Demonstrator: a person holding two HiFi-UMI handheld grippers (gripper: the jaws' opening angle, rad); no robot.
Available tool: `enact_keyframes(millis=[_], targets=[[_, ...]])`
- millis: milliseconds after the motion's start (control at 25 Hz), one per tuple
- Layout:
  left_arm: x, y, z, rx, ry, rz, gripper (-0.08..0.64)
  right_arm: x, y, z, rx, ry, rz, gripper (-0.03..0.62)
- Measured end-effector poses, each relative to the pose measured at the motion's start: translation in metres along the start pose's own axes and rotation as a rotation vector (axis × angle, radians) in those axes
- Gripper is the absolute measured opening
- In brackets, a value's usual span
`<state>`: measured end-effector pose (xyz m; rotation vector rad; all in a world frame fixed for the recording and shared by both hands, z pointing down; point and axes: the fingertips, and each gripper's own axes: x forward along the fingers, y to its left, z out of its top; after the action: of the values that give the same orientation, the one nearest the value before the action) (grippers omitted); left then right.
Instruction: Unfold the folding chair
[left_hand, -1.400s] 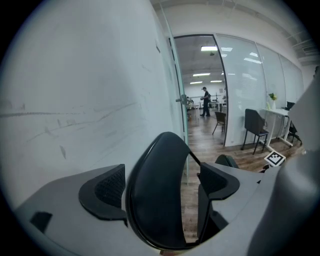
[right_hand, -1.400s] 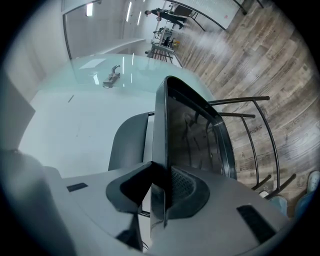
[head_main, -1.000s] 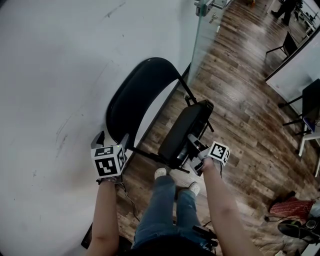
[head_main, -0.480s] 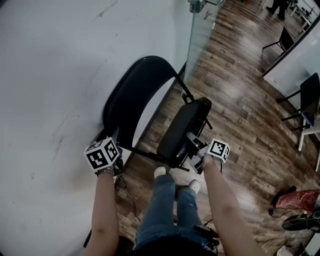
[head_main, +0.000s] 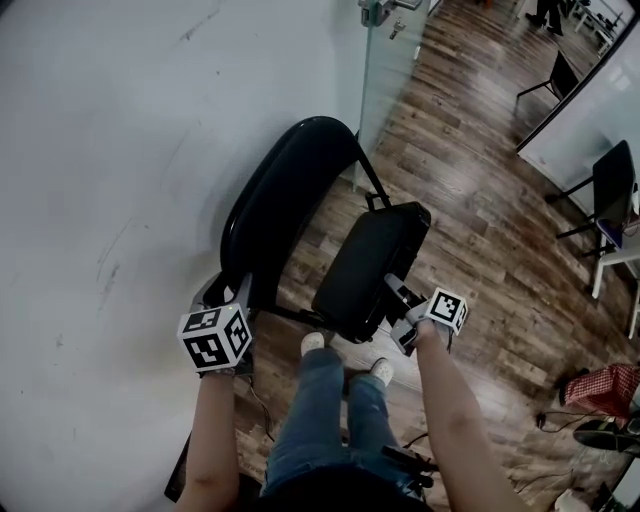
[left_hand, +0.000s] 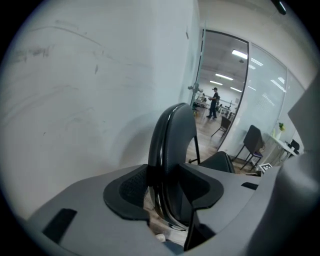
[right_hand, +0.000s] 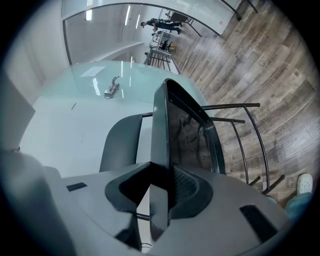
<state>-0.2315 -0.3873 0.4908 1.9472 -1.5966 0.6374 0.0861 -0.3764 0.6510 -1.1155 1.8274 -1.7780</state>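
Black chair (head_main: 262, 228), part unfolded
Left tongs (head_main: 228, 293) closing on backrest (head_main: 292, 172), right tongs (head_main: 398, 300) clamp seat (head_main: 370, 265) edge; I'd swing seat down slowly.

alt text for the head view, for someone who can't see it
Seen from above, a person stands at a black folding chair beside a white wall. The left tongs are closing on the backrest edge between them; the right tongs clamp the tilted seat.

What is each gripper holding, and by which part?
On the left gripper, the jaws are closing on the chair backrest at its near rim. The right gripper is clamped on the seat at its near edge.
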Motion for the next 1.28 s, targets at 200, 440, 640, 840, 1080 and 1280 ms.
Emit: enact_keyframes(millis=[200,440,640,840,1080,1280], targets=[[-0.016,-0.032,-0.008,0.052,0.037,-0.132,0.173,-0.026,-0.010,0.007,0.008,-0.007,0.007,0.100],[-0.028,-0.063,-0.018,0.185,0.108,-0.216,0.163,-0.054,-0.025,0.014,0.018,-0.024,0.029,0.103],[-0.028,-0.079,-0.029,0.240,0.124,-0.240,0.167,-0.082,-0.049,0.020,0.043,-0.056,0.029,0.115],[-0.020,-0.078,-0.038,0.218,0.130,-0.177,0.170,-0.095,-0.070,0.023,0.036,-0.059,0.029,0.126],[-0.021,-0.093,-0.049,0.191,0.152,-0.155,0.167,-0.129,-0.102,0.030,0.015,-0.077,-0.014,0.148],[-0.016,-0.105,-0.060,0.153,0.167,-0.114,0.166,-0.158,-0.138,0.038,0.001,-0.087,-0.062,0.164]])
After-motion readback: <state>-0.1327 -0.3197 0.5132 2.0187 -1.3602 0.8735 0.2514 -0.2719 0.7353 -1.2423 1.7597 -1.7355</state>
